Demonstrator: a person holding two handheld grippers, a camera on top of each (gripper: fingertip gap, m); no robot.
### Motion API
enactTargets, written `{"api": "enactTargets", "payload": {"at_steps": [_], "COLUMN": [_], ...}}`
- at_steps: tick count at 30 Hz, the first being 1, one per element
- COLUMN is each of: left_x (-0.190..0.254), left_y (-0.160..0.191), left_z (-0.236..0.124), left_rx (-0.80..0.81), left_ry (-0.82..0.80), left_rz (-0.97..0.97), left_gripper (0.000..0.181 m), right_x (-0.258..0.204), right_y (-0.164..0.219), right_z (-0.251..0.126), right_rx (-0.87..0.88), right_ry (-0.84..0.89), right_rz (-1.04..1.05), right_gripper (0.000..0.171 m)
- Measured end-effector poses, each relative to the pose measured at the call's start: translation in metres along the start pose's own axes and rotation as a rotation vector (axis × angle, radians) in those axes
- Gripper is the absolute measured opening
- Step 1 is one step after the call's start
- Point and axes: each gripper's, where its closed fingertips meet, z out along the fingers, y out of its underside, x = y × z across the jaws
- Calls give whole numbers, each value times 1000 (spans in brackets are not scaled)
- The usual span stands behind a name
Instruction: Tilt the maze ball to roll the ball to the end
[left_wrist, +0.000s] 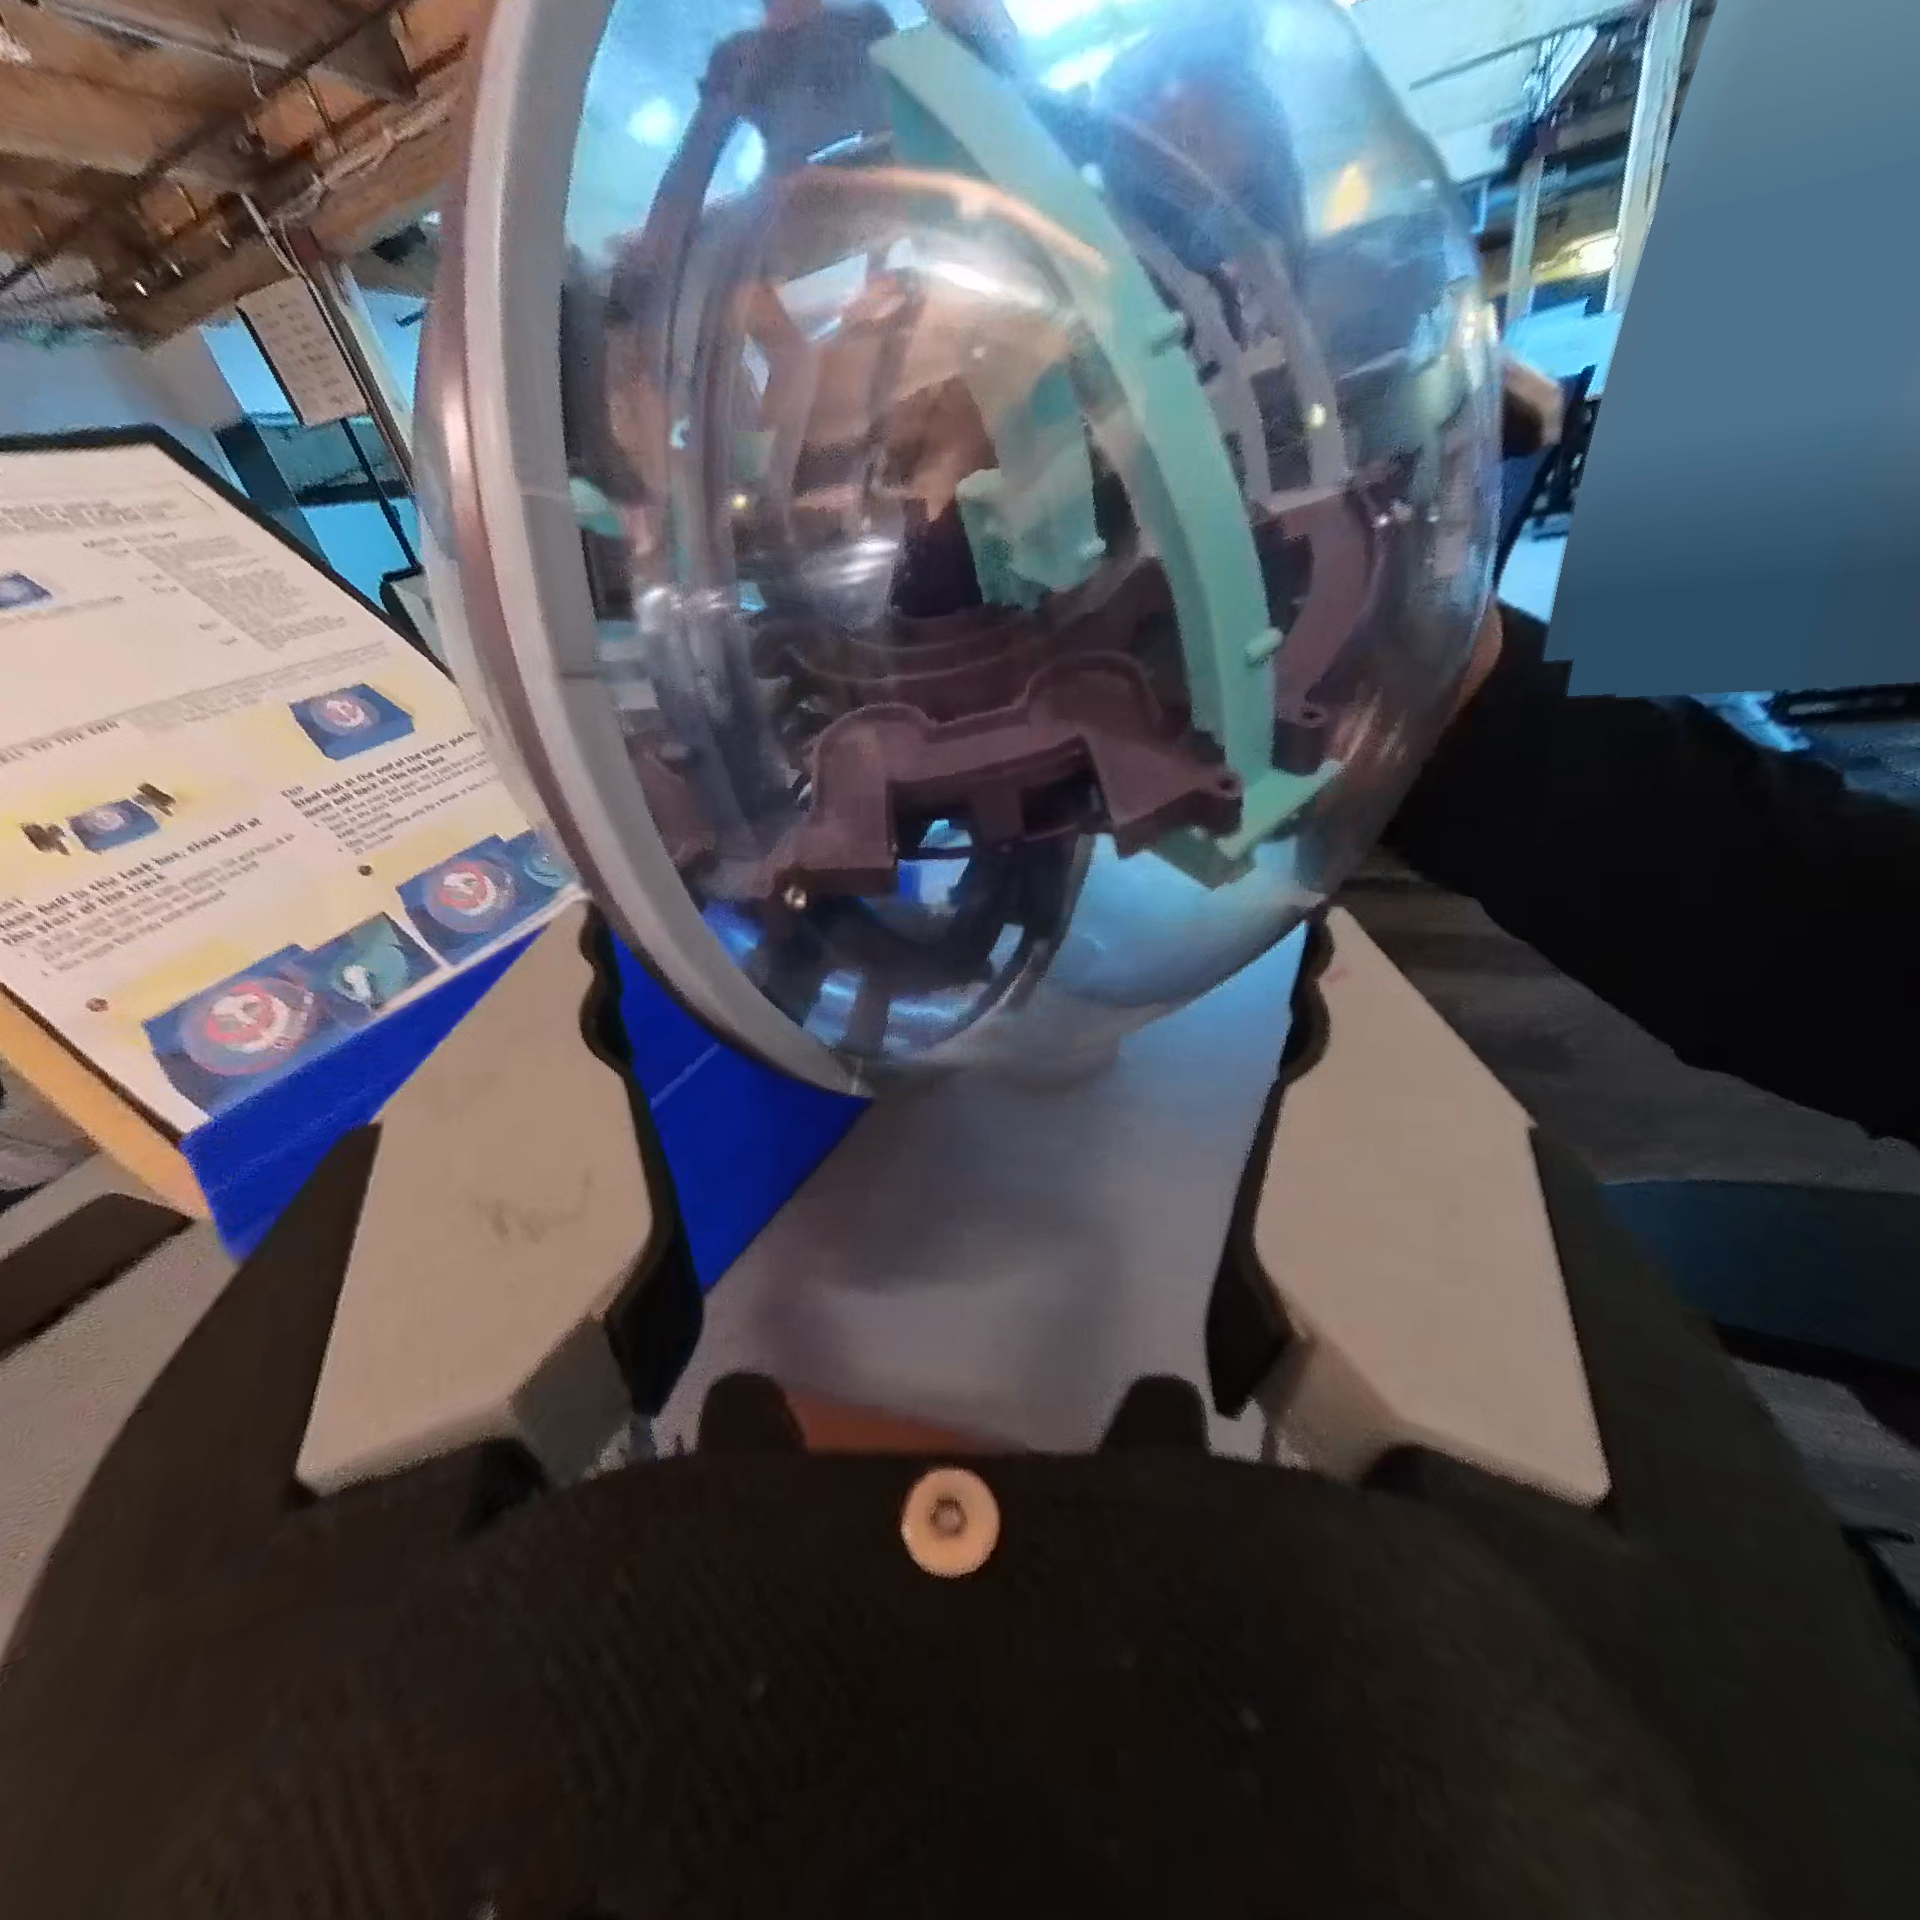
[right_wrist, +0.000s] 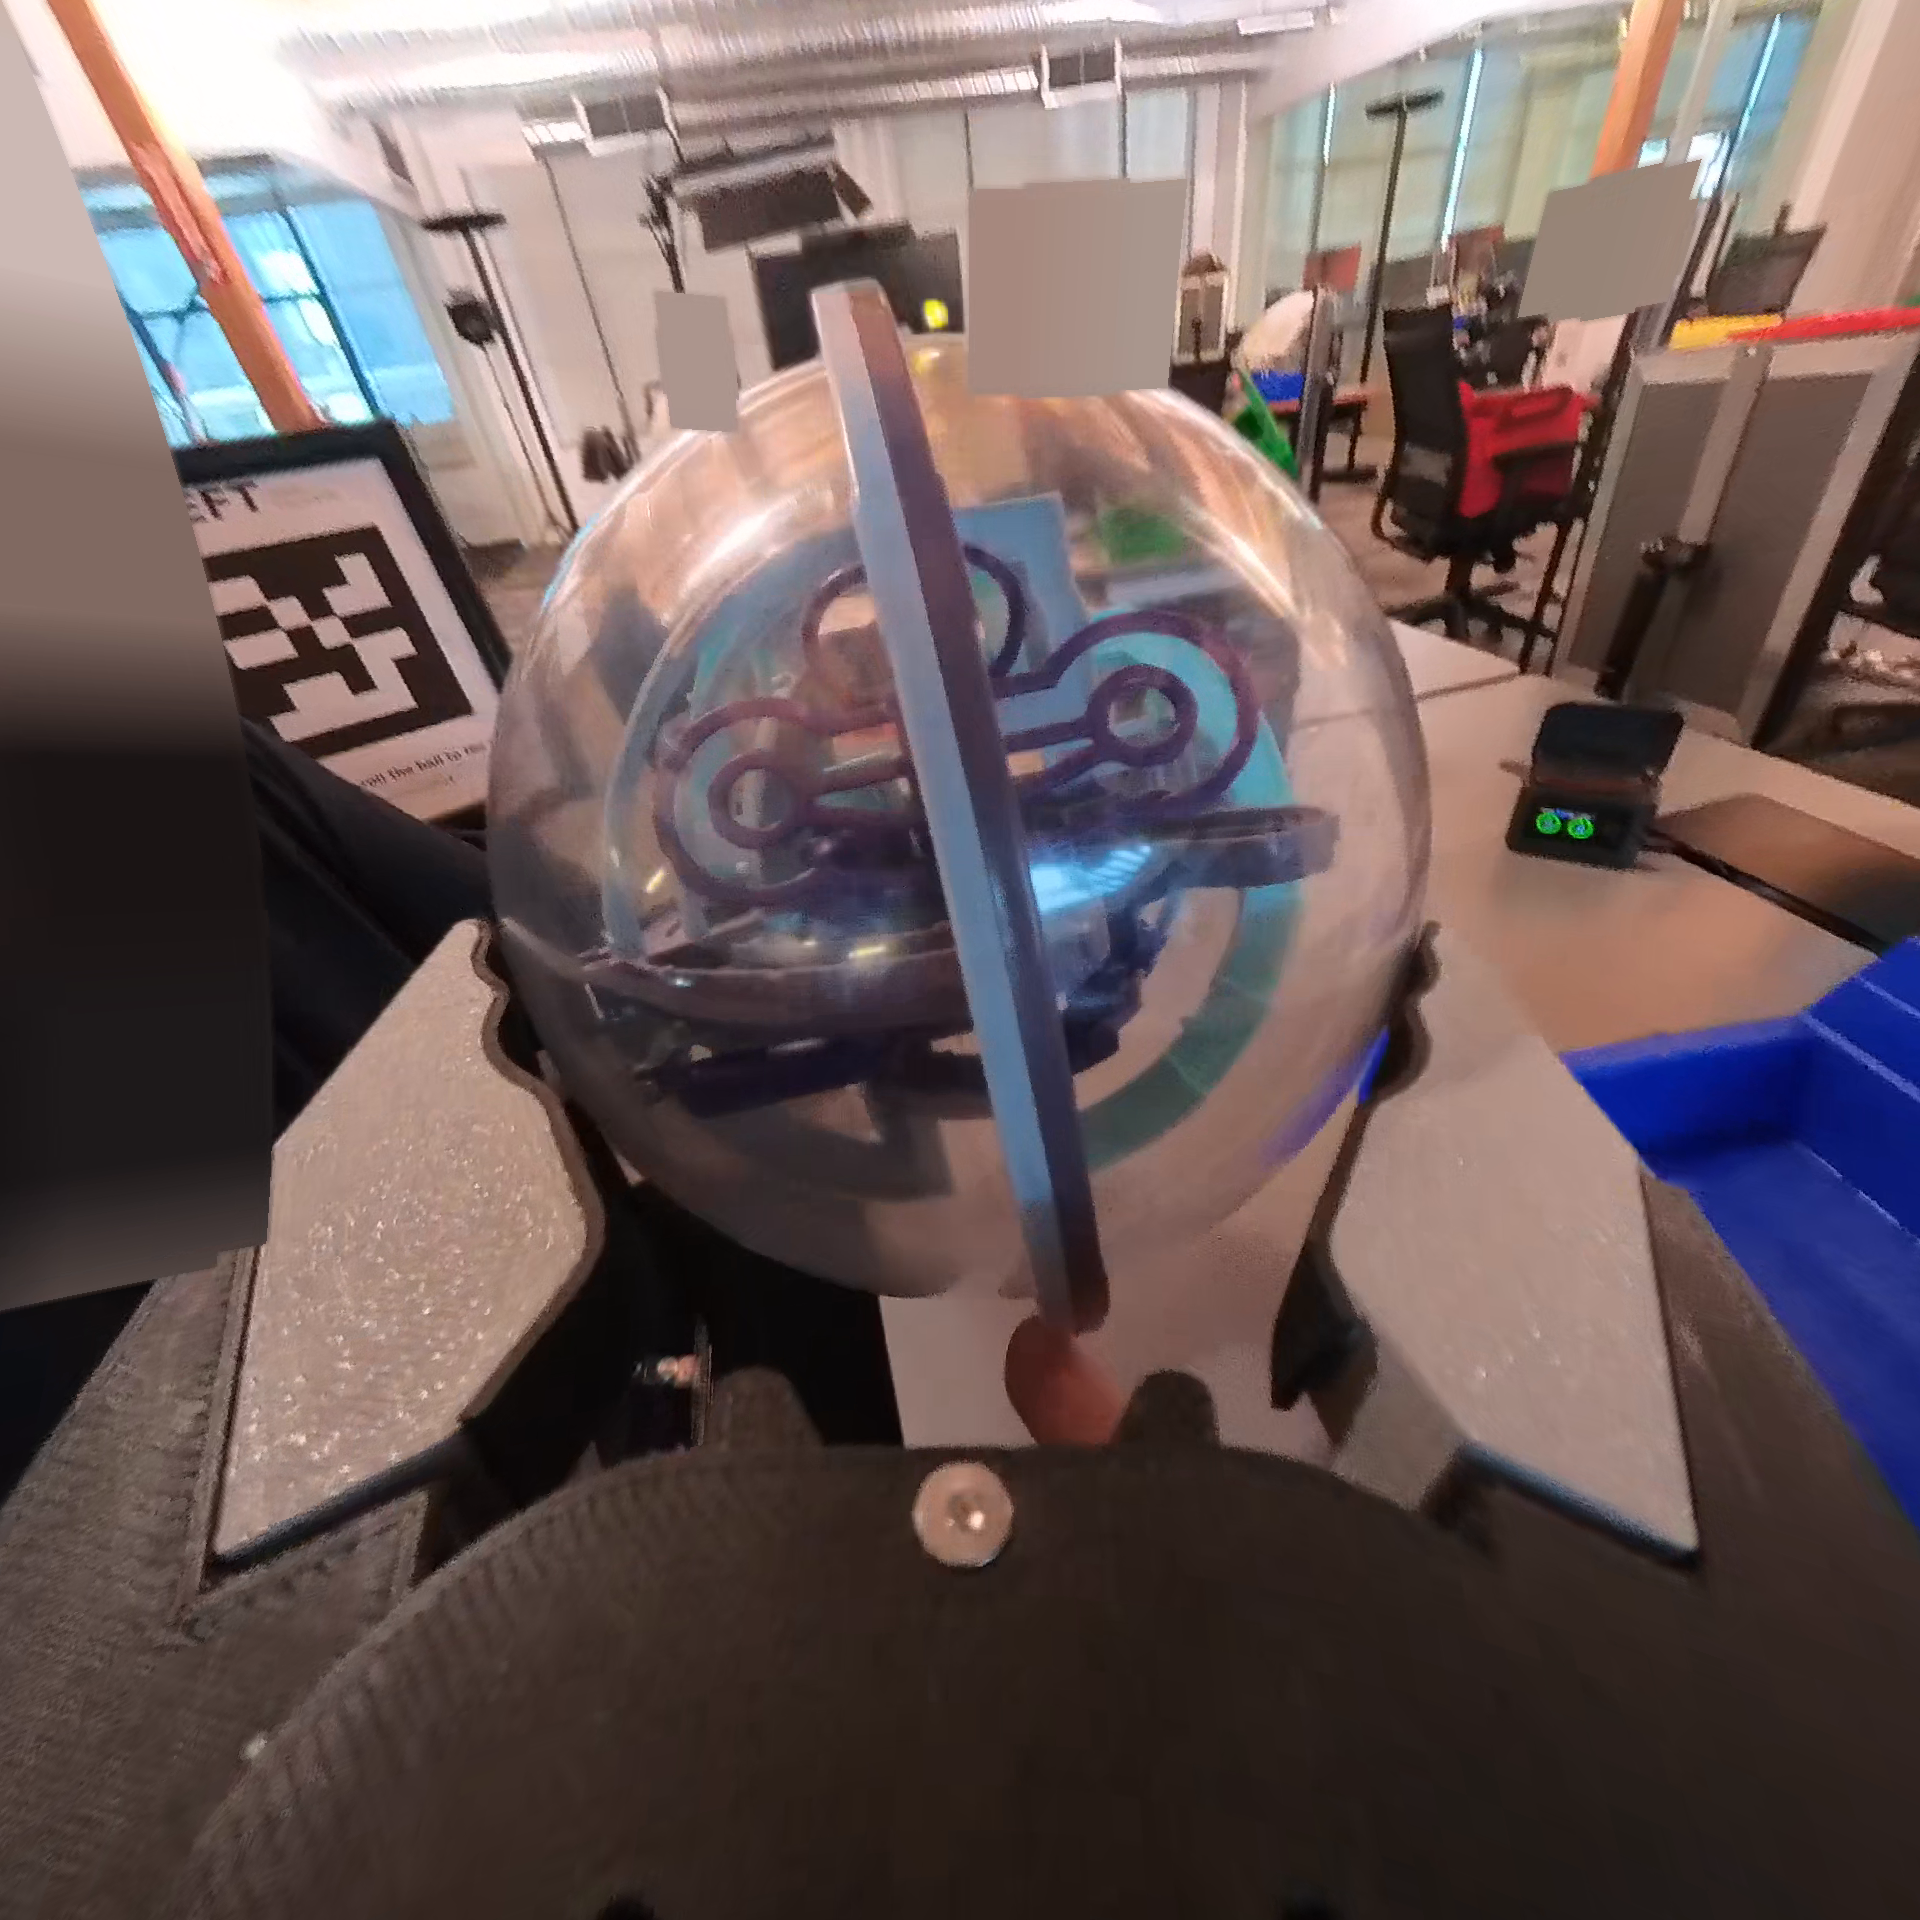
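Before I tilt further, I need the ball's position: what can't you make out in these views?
- Small ball: not findable in either view; glare, blur and tracks inside the maze ball mask it.
- Track end: not identifiable; left view shows only jumbled tracks behind the shell.
- Right gripper contact: the sphere covers the finger pads.
- Left gripper contact: fingertips meet the sphere's underside, grip unclear.
- Sheet: cut off by the left edge.

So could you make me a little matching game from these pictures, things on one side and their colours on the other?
Things:
1. maze ball shell
2. ring round the ball
3. bin on the table
4. chair back far off

Colours:
A. red
B. see-through
C. bright blue
D. grey

Pairs: 1-B, 2-D, 3-C, 4-A
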Motion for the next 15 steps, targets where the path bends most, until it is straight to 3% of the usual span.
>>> {"api": "enactTargets", "payload": {"at_steps": [7, 15], "left_x": [9, 19], "left_y": [15, 96], "left_z": [7, 2], "left_rx": [-1, -240], "left_ry": [27, 72], "left_rz": [-119, -227], "left_gripper": [126, 125], "right_x": [3, 21], "right_y": [11, 79], "right_z": [-3, 5], "right_rx": [-115, -241], "right_ry": [57, 87], "right_rz": [57, 151], "right_gripper": [157, 157]}}
